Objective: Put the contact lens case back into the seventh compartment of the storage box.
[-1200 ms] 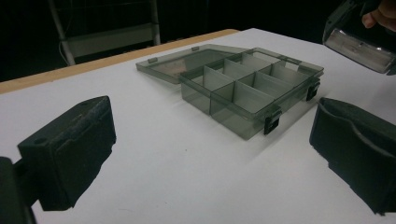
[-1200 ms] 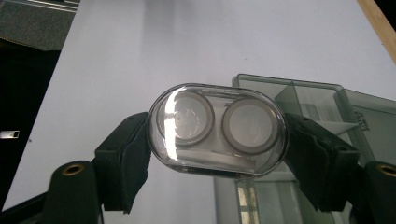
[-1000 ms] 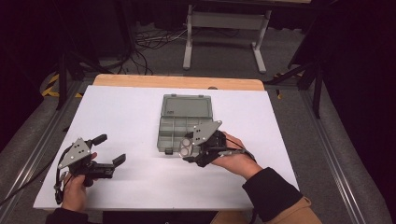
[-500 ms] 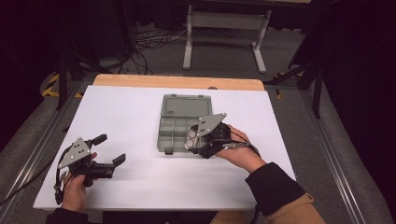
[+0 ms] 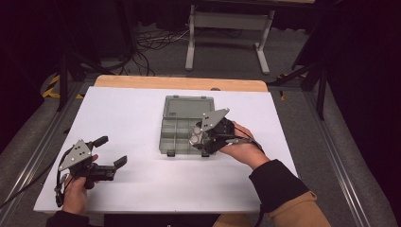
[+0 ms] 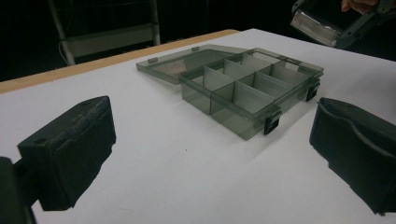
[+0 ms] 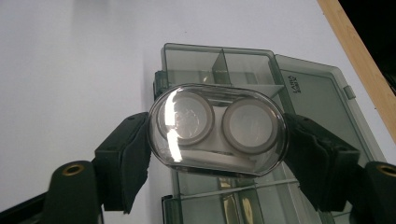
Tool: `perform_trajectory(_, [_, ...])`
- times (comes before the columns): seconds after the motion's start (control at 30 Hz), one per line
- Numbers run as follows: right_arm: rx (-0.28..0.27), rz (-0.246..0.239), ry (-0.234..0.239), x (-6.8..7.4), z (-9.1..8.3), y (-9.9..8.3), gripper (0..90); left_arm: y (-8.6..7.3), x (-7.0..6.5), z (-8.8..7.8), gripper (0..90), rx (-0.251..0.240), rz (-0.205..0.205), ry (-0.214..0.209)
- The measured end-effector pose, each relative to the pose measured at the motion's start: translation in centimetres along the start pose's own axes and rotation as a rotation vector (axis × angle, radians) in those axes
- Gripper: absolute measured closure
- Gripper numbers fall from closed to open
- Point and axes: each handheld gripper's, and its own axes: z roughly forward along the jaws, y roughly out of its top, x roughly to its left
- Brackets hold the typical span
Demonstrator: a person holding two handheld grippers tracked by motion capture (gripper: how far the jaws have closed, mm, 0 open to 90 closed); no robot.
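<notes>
The right gripper is clamped on a clear oval plastic case with two round white-rimmed wells side by side; its two black jaws press on the case's rounded ends, so the case's long axis runs straight across from jaw to jaw. In the right gripper view the broad clear face of the case is turned toward the camera, with glare on one well. No lettering can be made out on the case itself.

In the high view the case is held just above the near right part of a smoky grey translucent plastic compartment box with thin dividers, which lies on the white table top near its middle. The box's hinged lid is swung fully open and lies flat on the far side. Moulded small writing sits on the lid; it is too fine to read with certainty. Two dark latches sit on the box's near wall. The box's long axis runs from the person toward the far edge, lid included.

The left gripper rests near the table's front left corner, well apart from the box, jaws spread wide with nothing between them, pointing toward the box. A strip of pale wood edges the table's far side.
</notes>
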Motion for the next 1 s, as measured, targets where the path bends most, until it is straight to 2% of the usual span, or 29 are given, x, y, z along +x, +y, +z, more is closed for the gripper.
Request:
perform_trajectory(0.77, [0.058, 0.032, -0.012, -2.4, 1.5, -0.9, 26.5, 0.0, 0.0, 0.0, 1.2, 0.001, -0.001, 0.0])
perform_trajectory(1.0, [0.082, 0.035, 0.008, -2.7, 2.2, -1.2, 26.5, 0.0, 0.0, 0.0, 1.2, 0.004, 0.0, -0.002])
